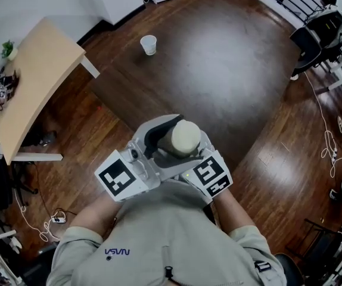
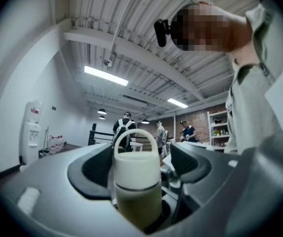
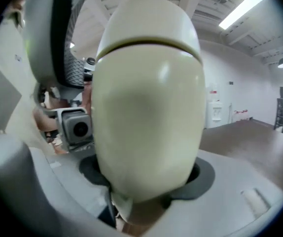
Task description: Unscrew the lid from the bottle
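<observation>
The cream bottle [image 1: 186, 137] is held up at my chest between both grippers, its rounded end facing the head camera. In the left gripper view its white lid [image 2: 136, 169], which has a loop handle, stands on the yellowish body between the dark pads [image 2: 94, 172]. A gap shows on each side, so the left gripper [image 2: 139, 164] is open around the lid. In the right gripper view the bottle body [image 3: 149, 112] fills the picture and sits pinched in the right gripper [image 3: 146, 184], which is shut on it. Both marker cubes [image 1: 120, 176] are at the front.
A paper cup [image 1: 149, 44] stands on the dark wood floor ahead. A light wooden table [image 1: 34, 82] is at the left, and chairs [image 1: 320, 28] and cables [image 1: 329, 142] are at the right. Several people [image 2: 125, 127] stand far off by a railing.
</observation>
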The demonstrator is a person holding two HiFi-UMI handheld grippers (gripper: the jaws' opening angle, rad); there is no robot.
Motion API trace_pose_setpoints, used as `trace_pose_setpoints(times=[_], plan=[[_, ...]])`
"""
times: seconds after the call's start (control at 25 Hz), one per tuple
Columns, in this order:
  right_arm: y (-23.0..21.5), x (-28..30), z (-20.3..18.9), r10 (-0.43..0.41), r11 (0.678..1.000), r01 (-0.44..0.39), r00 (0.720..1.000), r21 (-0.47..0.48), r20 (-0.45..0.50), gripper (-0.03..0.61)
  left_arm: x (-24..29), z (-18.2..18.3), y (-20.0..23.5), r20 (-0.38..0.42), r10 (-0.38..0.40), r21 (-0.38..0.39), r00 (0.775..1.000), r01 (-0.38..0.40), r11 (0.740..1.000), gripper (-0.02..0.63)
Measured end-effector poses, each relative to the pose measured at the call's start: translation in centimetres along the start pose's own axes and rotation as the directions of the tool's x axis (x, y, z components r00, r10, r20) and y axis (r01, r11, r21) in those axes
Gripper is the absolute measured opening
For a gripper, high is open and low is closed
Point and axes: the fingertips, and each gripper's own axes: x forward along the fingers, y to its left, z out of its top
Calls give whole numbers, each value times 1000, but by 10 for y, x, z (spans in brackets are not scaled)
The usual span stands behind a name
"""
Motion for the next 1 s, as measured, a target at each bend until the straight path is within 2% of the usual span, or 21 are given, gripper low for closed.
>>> trace_pose_setpoints(times=[0.08,0.12,0.2,0.36,0.52,0.6,0.64,0.76,0.84,0.92,1.0], plan=[[18,-7,5,167,985,-167,986,-43,-11,299,-8,6,-2,9,-84,-14,996,84,996,362],[29,-11,5,256,964,-257,966,-67,-25,299,-12,7,-2,12,-135,-10,991,135,991,362],[51,-21,4,409,903,-415,909,-108,-72,299,-19,11,-7,14,-242,-21,970,243,970,362],[85,-37,4,622,764,-635,772,-117,-130,299,-28,15,-27,-34,-449,-105,893,444,890,363],[111,-57,8,793,596,-800,599,-63,-106,299,-33,11,-40,-78,-569,-166,819,552,817,367],[118,-64,7,840,530,-847,531,-40,-111,299,-34,9,-44,-86,-615,-190,784,593,782,367],[119,-66,6,855,506,-862,506,-30,-113,299,-33,9,-45,-88,-634,-200,769,609,767,367],[121,-70,4,884,456,-890,454,-9,-108,299,-31,6,-49,-94,-672,-221,735,643,734,359],[122,-72,5,894,439,-898,437,-4,-98,299,-30,6,-51,-83,-688,-234,721,657,716,312],[120,-73,4,894,440,-898,439,-3,-92,299,-28,6,-51,-79,-691,-243,719,658,713,311],[117,-71,3,885,458,-889,456,-2,-93,299,-25,3,-50,-92,-685,-238,722,652,720,311]])
